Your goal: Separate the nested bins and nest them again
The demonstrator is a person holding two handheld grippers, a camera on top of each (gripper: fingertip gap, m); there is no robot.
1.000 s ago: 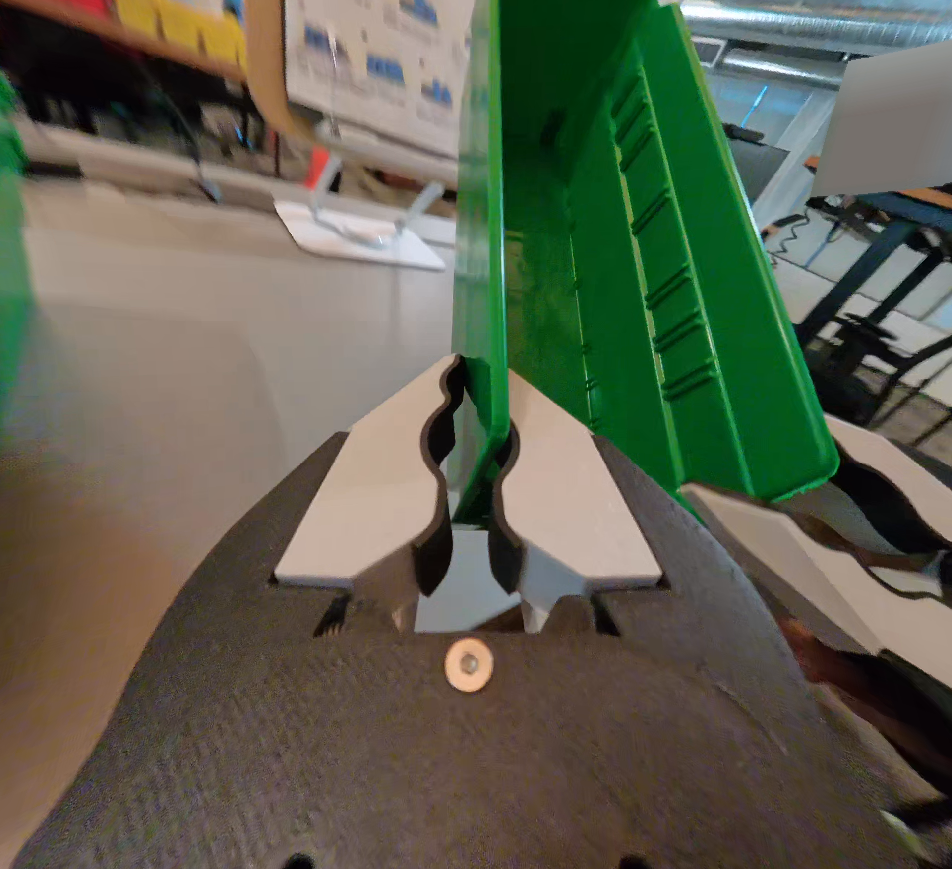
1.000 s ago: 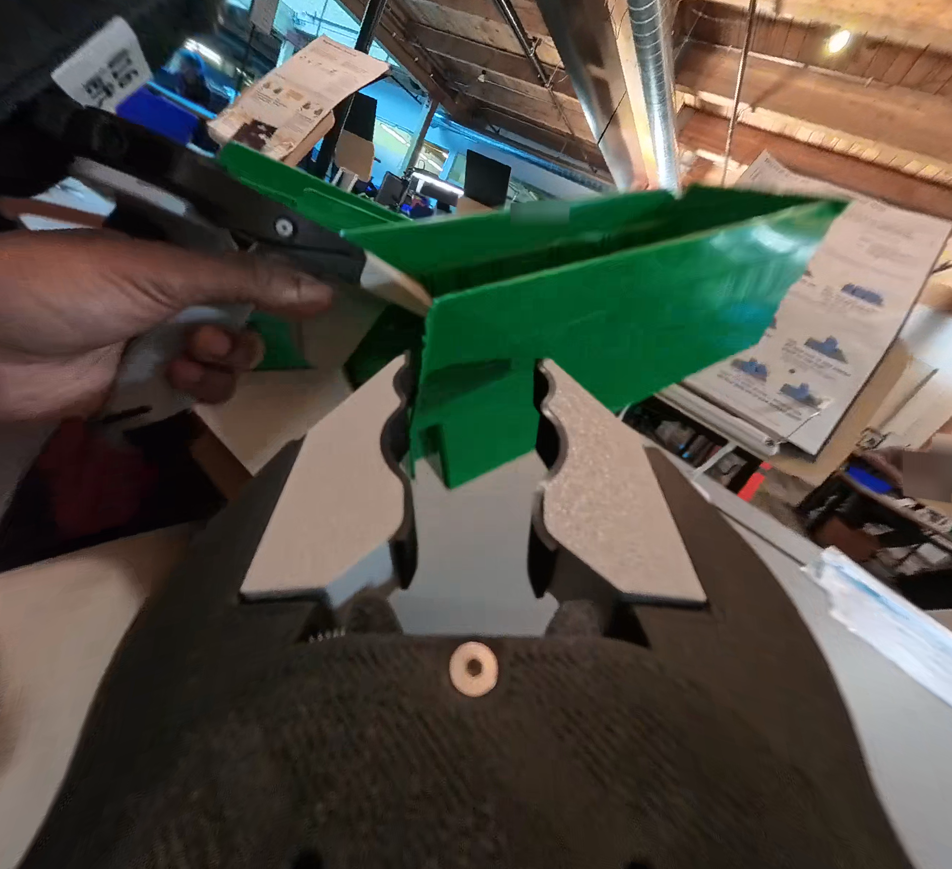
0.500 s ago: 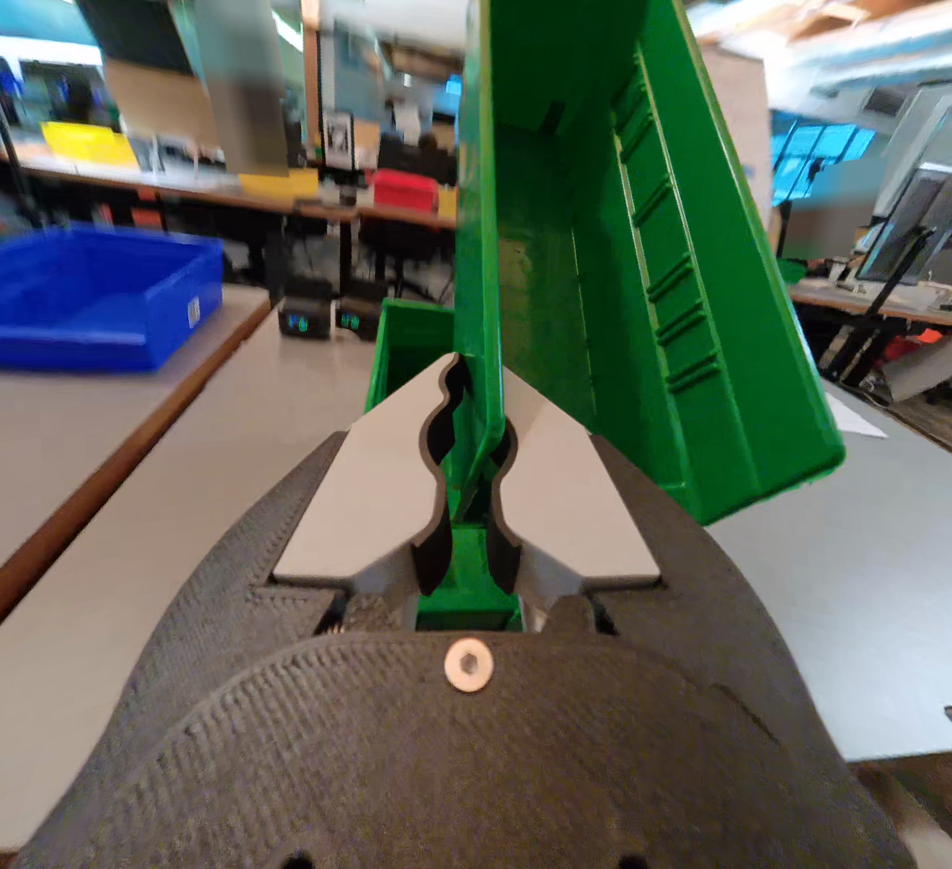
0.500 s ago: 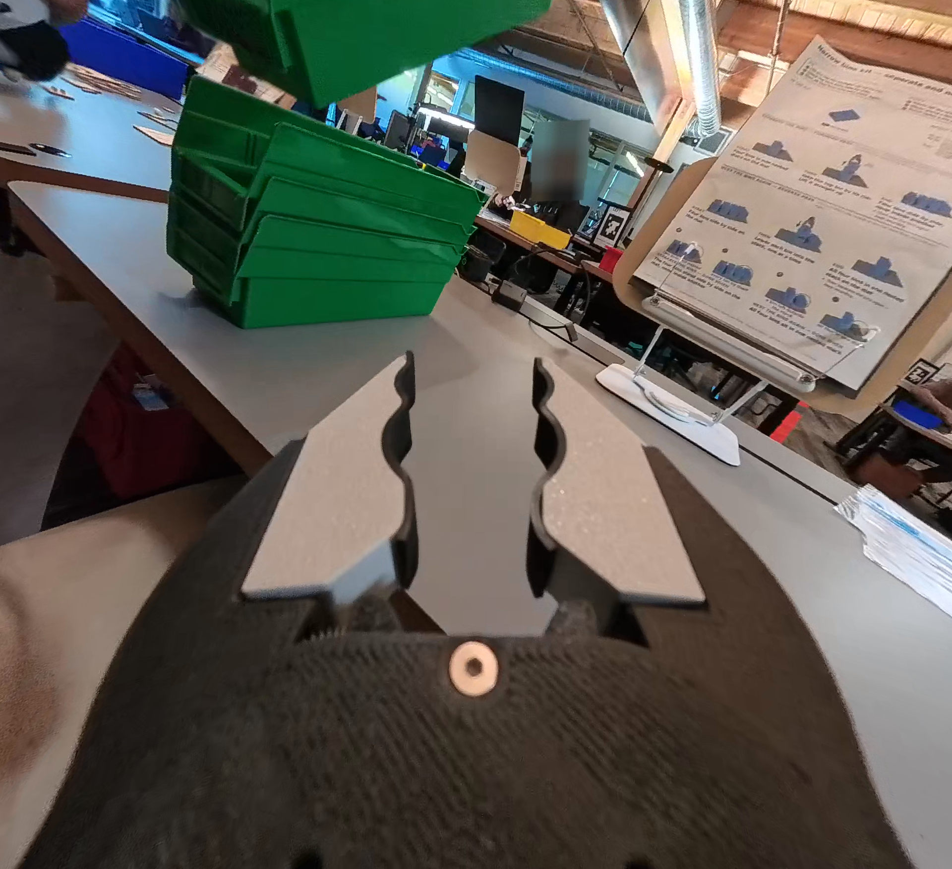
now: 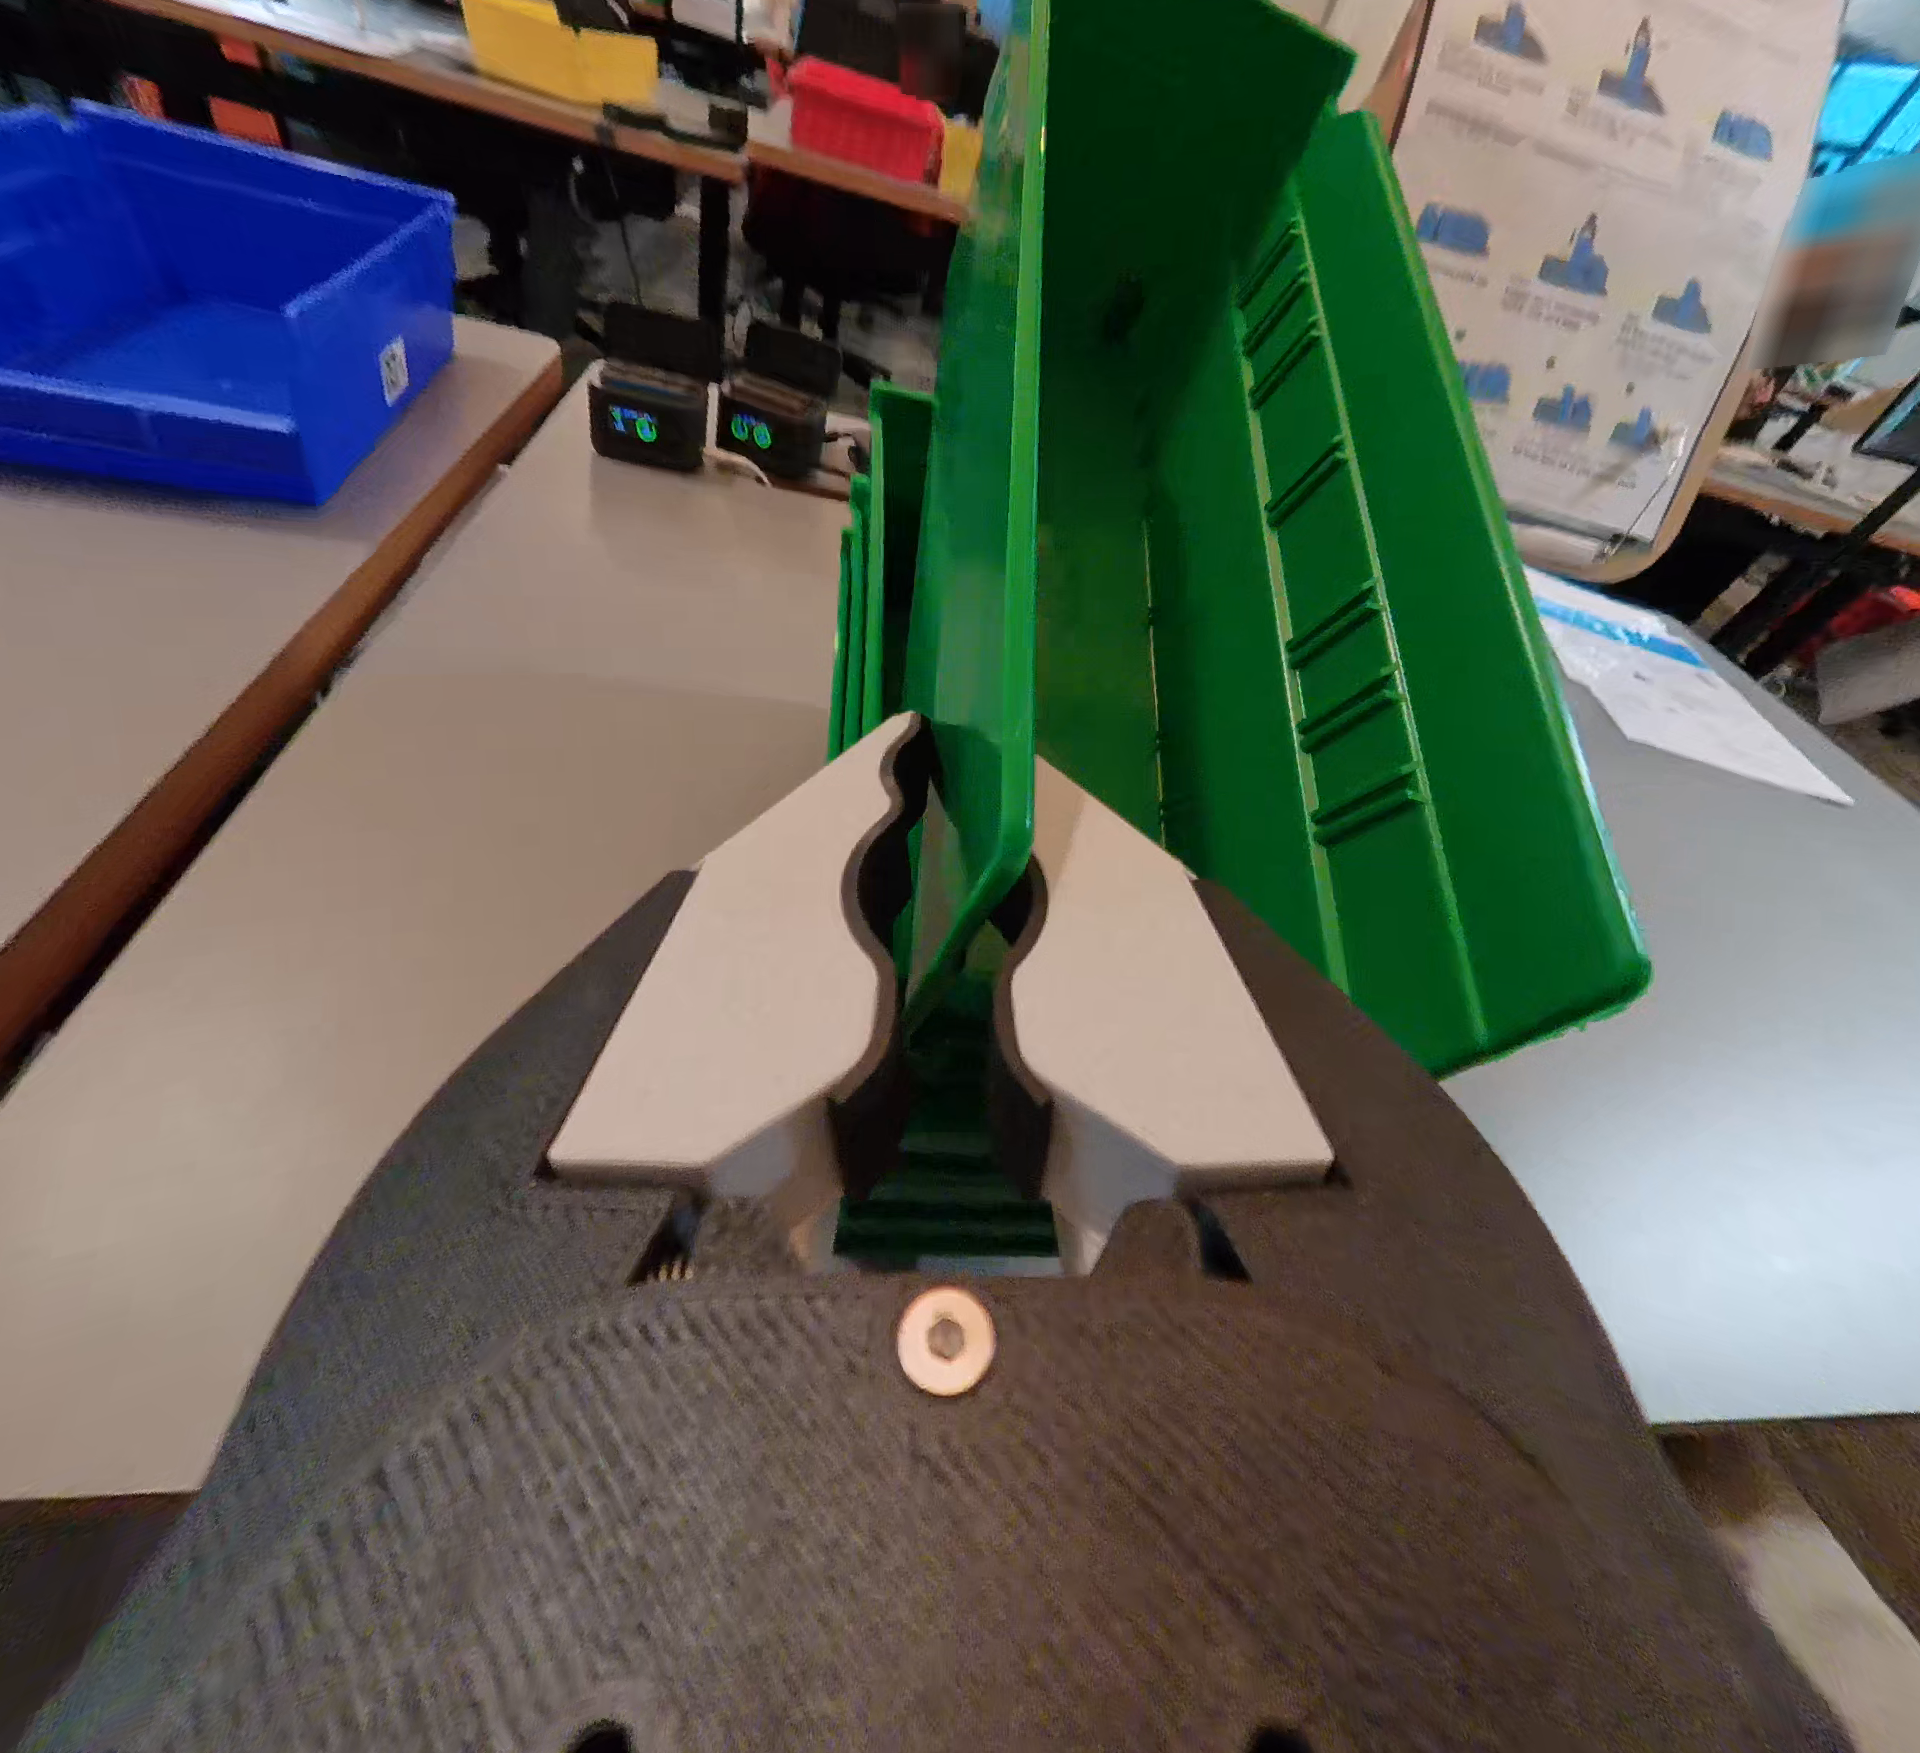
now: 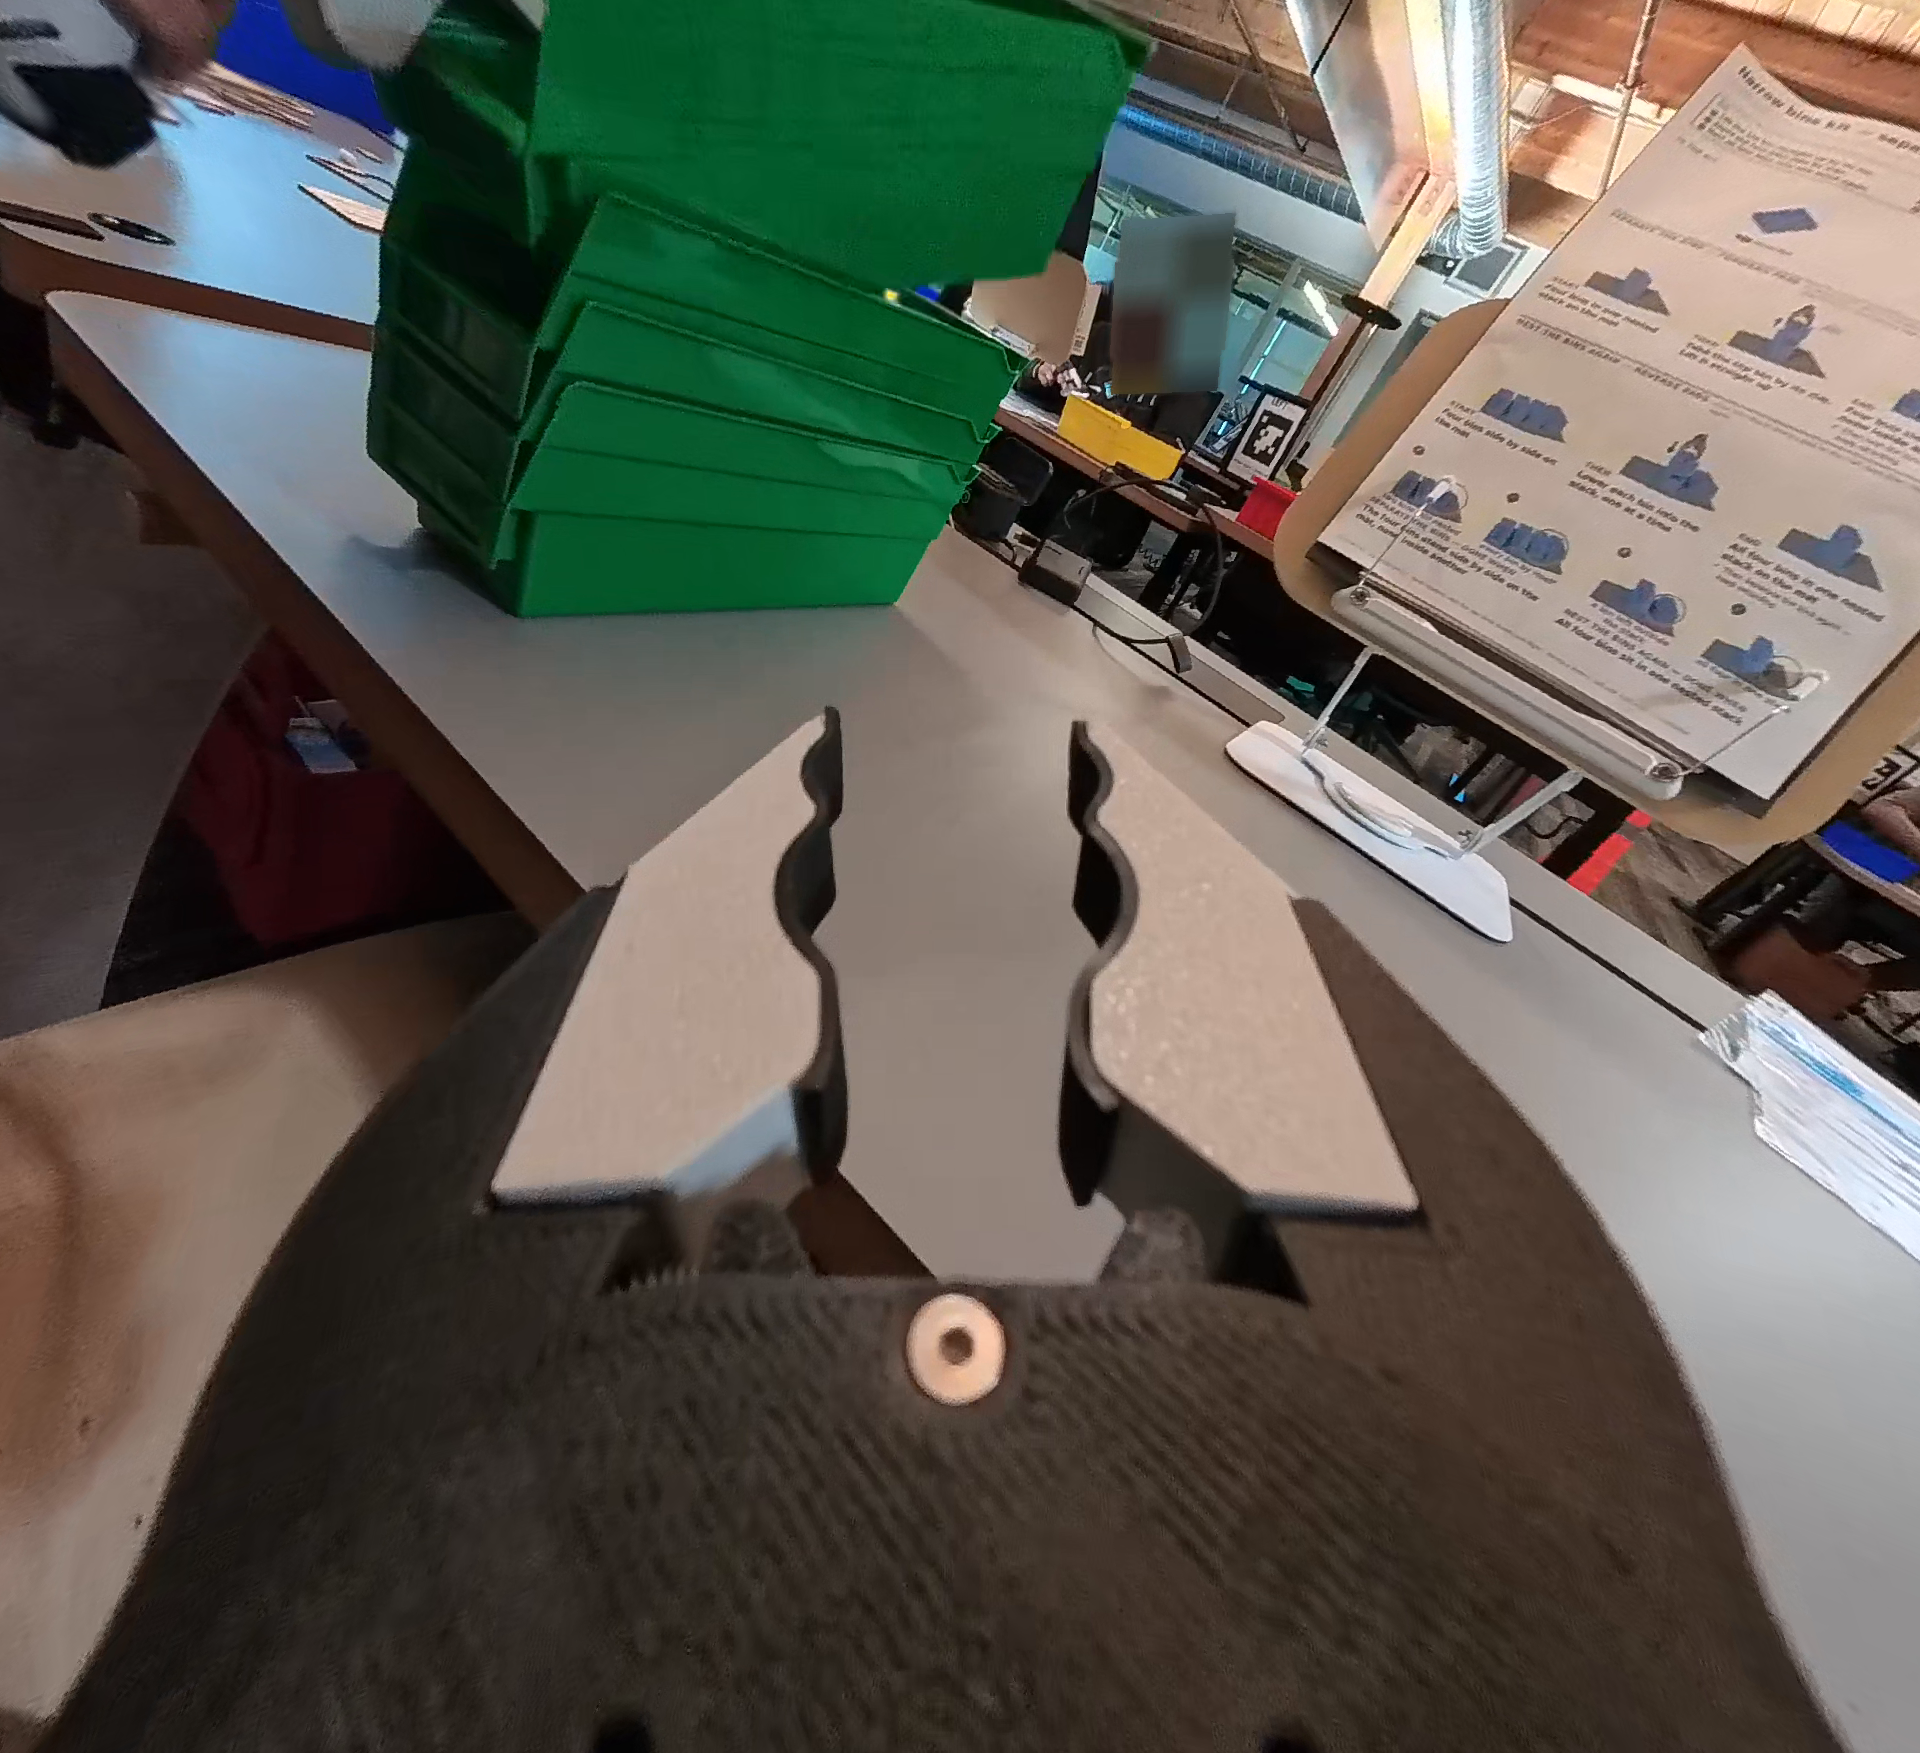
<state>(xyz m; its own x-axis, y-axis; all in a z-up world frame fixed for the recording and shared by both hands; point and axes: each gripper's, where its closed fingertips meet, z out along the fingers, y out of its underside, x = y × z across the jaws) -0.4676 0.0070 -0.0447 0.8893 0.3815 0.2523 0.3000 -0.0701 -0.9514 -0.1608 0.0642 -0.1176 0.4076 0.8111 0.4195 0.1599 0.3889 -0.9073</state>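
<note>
The left gripper (image 5: pixel 961 882) clenches the green bin (image 5: pixel 1174 560) by its side wall, tilted just above the stack (image 6: pixel 675 456), ahead-left of the empty, parted right gripper (image 6: pixel 951 882)

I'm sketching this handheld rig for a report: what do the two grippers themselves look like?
Both match. The left gripper and right gripper each have a black, ribbed, rounded body with one silver screw at its centre, and two light grey wedge-shaped fingers with wavy black inner pads. No cables show.
</note>
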